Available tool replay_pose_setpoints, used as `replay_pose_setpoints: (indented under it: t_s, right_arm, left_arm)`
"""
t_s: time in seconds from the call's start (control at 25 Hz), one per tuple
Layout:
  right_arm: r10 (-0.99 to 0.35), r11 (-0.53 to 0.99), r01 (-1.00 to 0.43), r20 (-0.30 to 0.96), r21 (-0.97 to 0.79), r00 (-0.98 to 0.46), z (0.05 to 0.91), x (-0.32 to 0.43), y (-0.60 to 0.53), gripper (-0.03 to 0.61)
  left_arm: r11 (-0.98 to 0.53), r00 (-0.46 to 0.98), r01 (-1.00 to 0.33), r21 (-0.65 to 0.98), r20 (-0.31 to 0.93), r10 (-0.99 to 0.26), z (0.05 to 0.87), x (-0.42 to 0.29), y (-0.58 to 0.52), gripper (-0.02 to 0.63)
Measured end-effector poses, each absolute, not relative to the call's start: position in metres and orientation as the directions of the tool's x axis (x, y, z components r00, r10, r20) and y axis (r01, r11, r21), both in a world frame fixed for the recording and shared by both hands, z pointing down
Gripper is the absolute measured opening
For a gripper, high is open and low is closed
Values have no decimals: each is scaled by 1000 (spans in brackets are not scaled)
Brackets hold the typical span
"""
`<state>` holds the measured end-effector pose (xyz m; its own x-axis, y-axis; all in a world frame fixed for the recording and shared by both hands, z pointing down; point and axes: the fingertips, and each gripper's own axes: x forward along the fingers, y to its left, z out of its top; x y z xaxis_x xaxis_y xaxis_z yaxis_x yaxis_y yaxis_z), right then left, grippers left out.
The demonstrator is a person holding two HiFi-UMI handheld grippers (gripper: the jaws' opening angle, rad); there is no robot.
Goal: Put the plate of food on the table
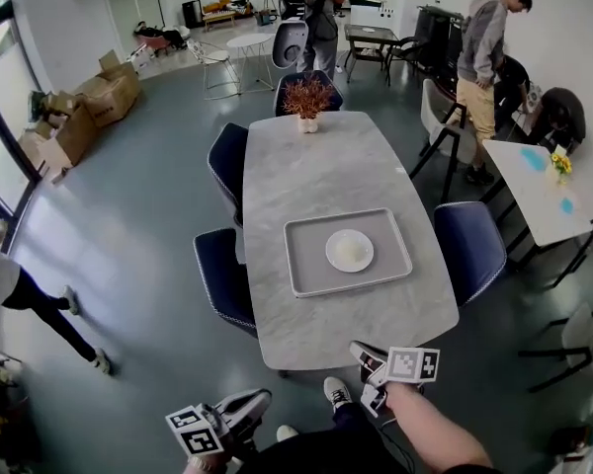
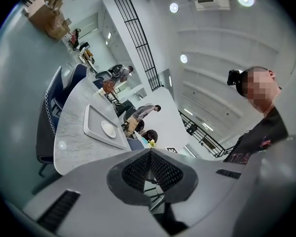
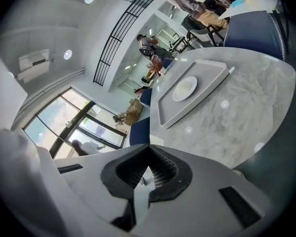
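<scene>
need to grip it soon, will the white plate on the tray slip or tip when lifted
The plate looks rigid and smooth, so probably slippery in a pinch. It lies flat on the tray; gripped at one edge it may tilt, and its pale food could slide.

Grey floor (image 1: pixel 138 235), navy chairs (image 1: pixel 471 248), cardboard boxes (image 1: pixel 107 97)

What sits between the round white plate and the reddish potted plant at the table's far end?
Only the grey rectangular tray's far rim, then bare grey marble tabletop; the head view shows it.
</scene>
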<state>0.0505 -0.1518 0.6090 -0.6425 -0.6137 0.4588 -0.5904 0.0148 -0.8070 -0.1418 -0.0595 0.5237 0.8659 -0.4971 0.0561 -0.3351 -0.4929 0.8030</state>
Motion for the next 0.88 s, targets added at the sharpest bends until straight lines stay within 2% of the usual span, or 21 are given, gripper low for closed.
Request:
replay_pose_setpoints:
  t_s: [0.28, 0.52, 0.88]
  right_arm:
    - [-625, 112, -579, 396, -808, -673, 578, 4, -62, 9]
    - [-644, 136, -555, 353, -821, -679, 577, -28, 6, 9]
    - [-667, 162, -547, 317, -821, -674, 560, -50, 60, 9]
  left_arm:
    - [-528, 913, -266, 807, 35, -407, 526, -151, -15, 5]
    - [-553, 943, -227, 802, 40, -330, 532, -155, 23, 5]
    - [-565, 960, -195, 802, 37, -278, 530, -159, 51, 5]
